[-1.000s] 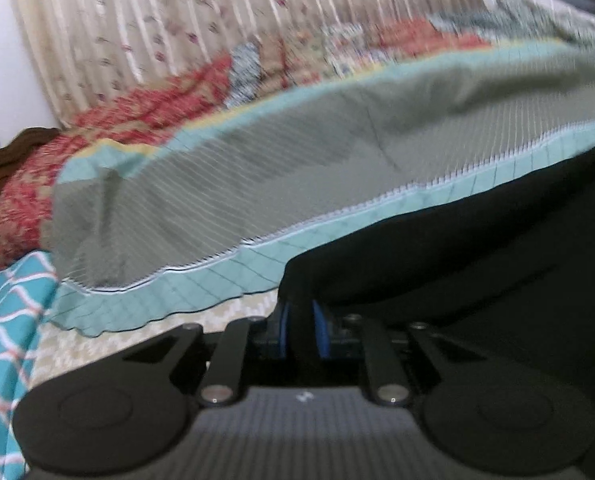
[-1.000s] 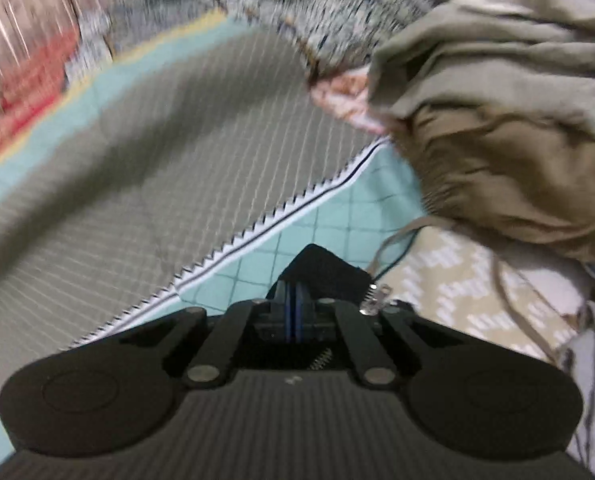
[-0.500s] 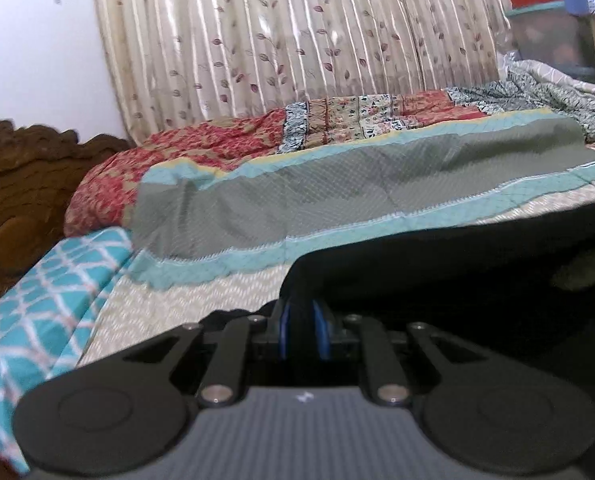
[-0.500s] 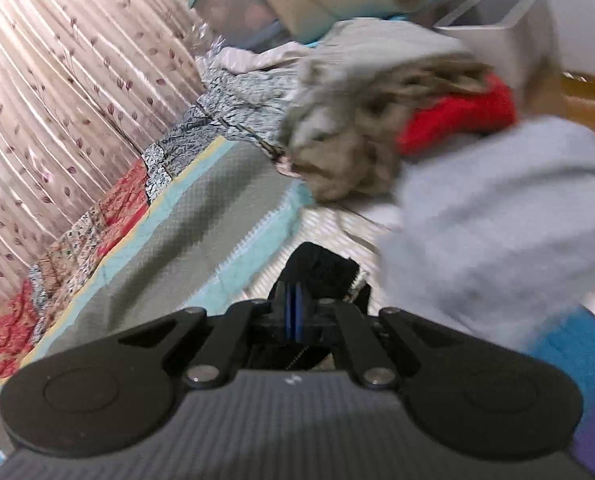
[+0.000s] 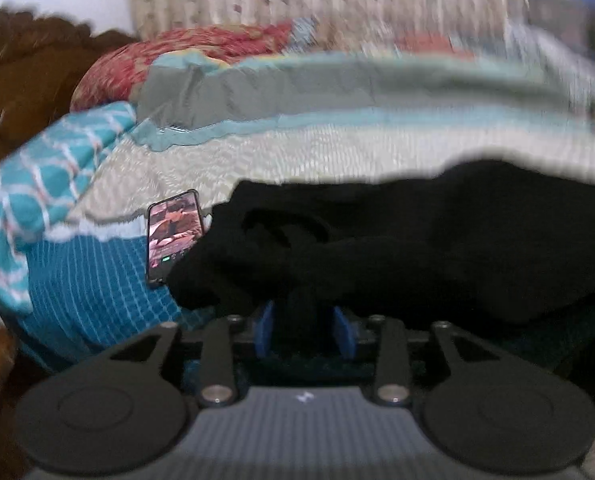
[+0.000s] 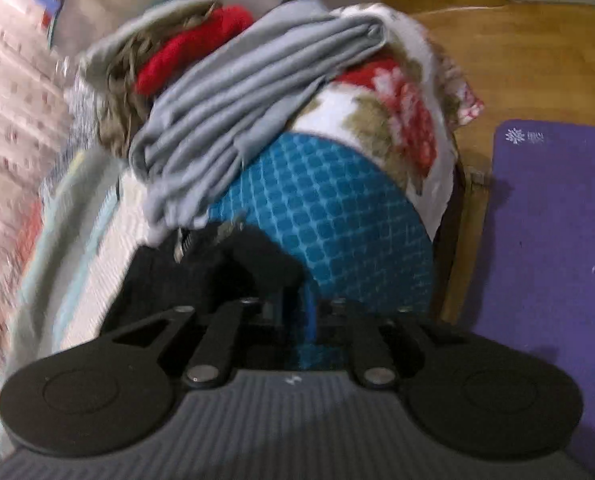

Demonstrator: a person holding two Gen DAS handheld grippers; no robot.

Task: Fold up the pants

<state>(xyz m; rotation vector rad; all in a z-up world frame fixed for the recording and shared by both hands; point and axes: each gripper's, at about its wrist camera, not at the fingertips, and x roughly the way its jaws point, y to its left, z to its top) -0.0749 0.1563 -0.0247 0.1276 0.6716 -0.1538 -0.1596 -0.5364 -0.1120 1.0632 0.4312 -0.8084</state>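
Left tongs [image 5: 304,332]: jaws are opening, black pants [image 5: 397,240] lying between them.
Right tongs [image 6: 295,316]: jaws are opening narrowly beside the pants' black cloth.
Bed [image 5: 297,152]: is carrying the pants.

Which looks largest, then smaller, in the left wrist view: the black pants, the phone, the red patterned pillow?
1. black pants, though they lie nearest the camera
2. red patterned pillow
3. phone

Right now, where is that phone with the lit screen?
In the left wrist view the phone lies on the bed at the left, on the teal checked sheet, its right edge tucked against the black pants.
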